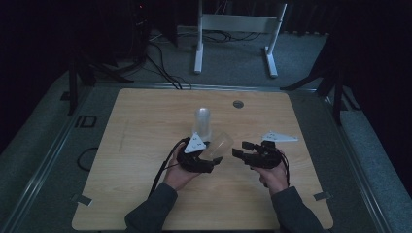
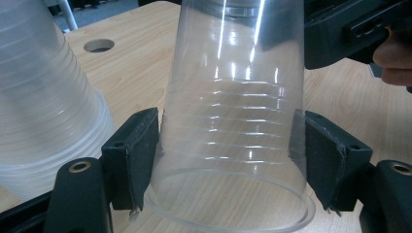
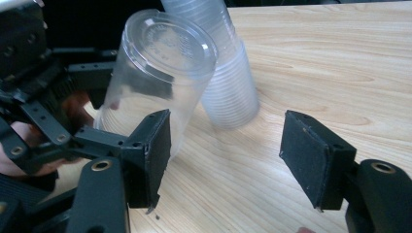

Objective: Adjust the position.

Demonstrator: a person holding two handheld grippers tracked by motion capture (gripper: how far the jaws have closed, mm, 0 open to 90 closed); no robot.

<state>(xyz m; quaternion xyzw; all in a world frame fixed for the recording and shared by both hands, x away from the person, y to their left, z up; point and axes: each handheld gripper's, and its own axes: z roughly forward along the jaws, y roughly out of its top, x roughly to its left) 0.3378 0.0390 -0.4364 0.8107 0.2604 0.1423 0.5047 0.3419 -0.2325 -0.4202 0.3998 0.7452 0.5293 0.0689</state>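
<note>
I've got the wooden worktop [image 1: 145, 145] under me, and towards its middle the stack of clear cups [image 1: 202, 122] standing upside down, just behind my hands. Nearer in, the single clear cup [image 2: 233, 121] is off the stack and tilted in my left gripper [image 1: 215, 161], its fingers [image 2: 133, 155] closed in against the wall near the open rim and holding it. My right gripper [image 3: 226, 155] sits just beside the cup with a wide gap and nothing between its fingers [image 3: 311, 155]; they've just been closing a little. I reckon this cup is feather-light, thin and slick, and will buckle if squeezed hard, so the ribbed band near the rim looks the safest place to hold. The overhead shot is dim, so the cup's outline there is hard to make out, and the stack's top runs out of the left gripper view.
</note>
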